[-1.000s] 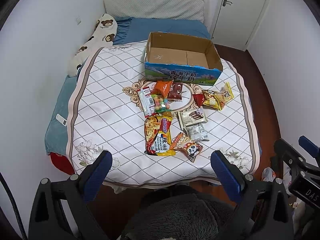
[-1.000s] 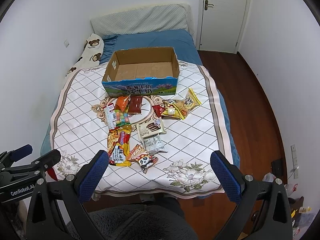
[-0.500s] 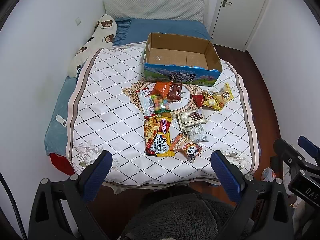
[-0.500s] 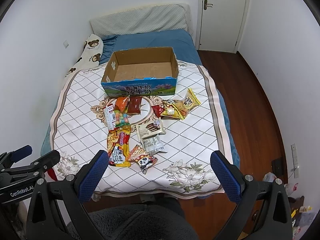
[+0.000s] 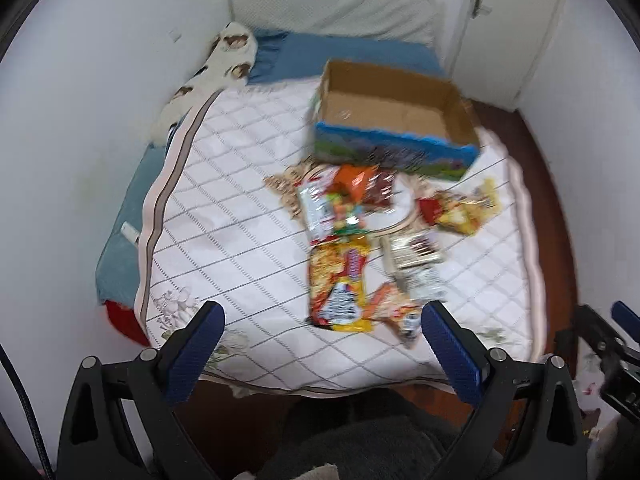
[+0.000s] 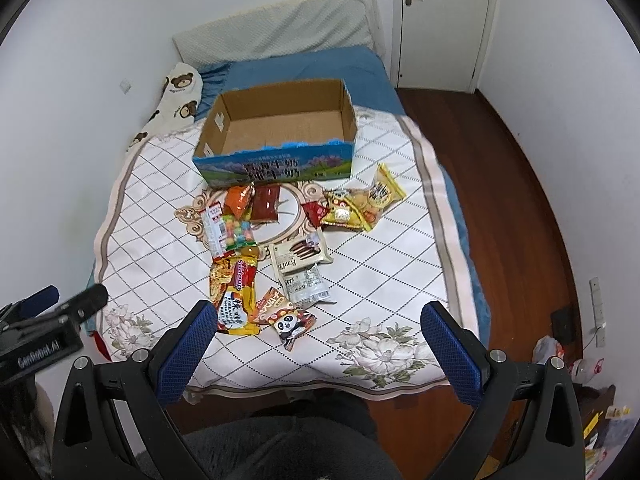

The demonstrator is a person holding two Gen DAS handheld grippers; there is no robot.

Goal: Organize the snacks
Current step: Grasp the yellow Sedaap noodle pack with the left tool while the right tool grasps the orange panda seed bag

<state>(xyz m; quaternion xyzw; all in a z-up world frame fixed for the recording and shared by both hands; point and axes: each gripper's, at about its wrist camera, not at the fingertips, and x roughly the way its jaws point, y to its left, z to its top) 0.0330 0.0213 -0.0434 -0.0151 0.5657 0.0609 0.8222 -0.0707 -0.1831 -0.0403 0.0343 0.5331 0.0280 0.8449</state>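
Observation:
Several snack packets lie on a quilted cloth (image 6: 380, 272) on a bed: a yellow-red noodle bag (image 6: 236, 294), a panda packet (image 6: 290, 322), a white biscuit pack (image 6: 298, 258), a candy bag (image 6: 236, 234) and yellow packets (image 6: 360, 206). An open, empty cardboard box (image 6: 276, 136) stands behind them. The noodle bag (image 5: 340, 284) and box (image 5: 394, 128) also show, blurred, in the left wrist view. My left gripper (image 5: 322, 354) and right gripper (image 6: 318, 354) are open and empty, above the cloth's near edge.
A bear-print pillow (image 6: 176, 104) lies by the left wall. A white door (image 6: 444, 20) and wooden floor (image 6: 516, 208) are on the right. A grey fuzzy object (image 6: 288, 448) sits below the grippers. The left gripper's body (image 6: 40, 332) shows at the left edge.
Both grippers have moved forward toward the snacks. The left view is now motion-blurred. Both stay open.

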